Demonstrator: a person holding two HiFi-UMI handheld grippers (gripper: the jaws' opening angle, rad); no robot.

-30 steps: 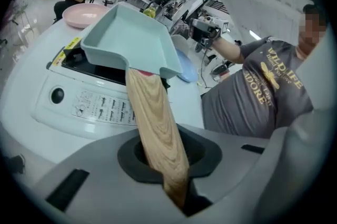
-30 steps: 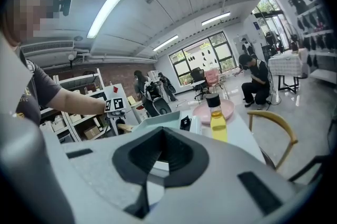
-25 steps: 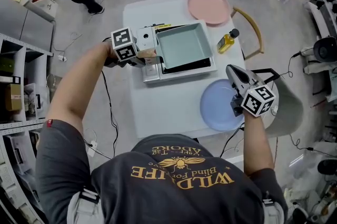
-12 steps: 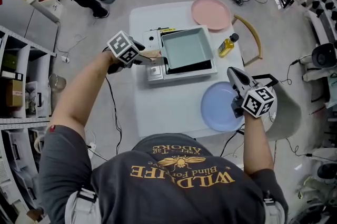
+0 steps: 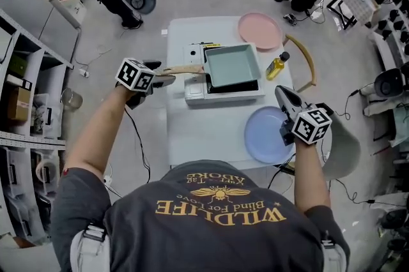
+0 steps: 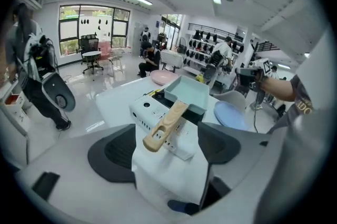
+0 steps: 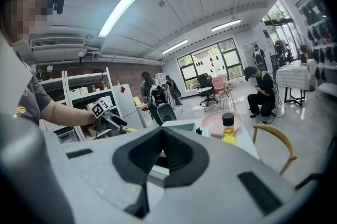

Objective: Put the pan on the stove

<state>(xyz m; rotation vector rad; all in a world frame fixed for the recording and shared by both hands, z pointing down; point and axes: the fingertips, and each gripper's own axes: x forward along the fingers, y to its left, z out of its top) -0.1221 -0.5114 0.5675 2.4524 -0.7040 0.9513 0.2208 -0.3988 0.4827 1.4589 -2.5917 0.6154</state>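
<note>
A pale green square pan (image 5: 231, 64) with a wooden handle (image 5: 182, 69) sits on the white and black stove (image 5: 195, 90) on the white table (image 5: 198, 136). My left gripper (image 5: 163, 76) is off the table's left side, its jaws opening wide. In the left gripper view the handle (image 6: 167, 124) points back at the left gripper (image 6: 166, 149); its tip lies between the pads, touching neither. The pan (image 6: 187, 92) rests on the stove (image 6: 145, 110). My right gripper (image 5: 285, 101) hovers shut by the blue plate; the right gripper (image 7: 160, 157) holds nothing.
A blue plate (image 5: 268, 135) lies at the table's near right and a pink plate (image 5: 260, 30) at the far right. A yellow oil bottle (image 5: 276, 64) stands right of the stove. A wooden chair (image 5: 307, 53) is beside the table; shelves (image 5: 25, 92) stand left.
My left gripper has opened, let go of the pan's handle and drawn back to the left. The pan stays on the stove. The right gripper has hardly moved.
</note>
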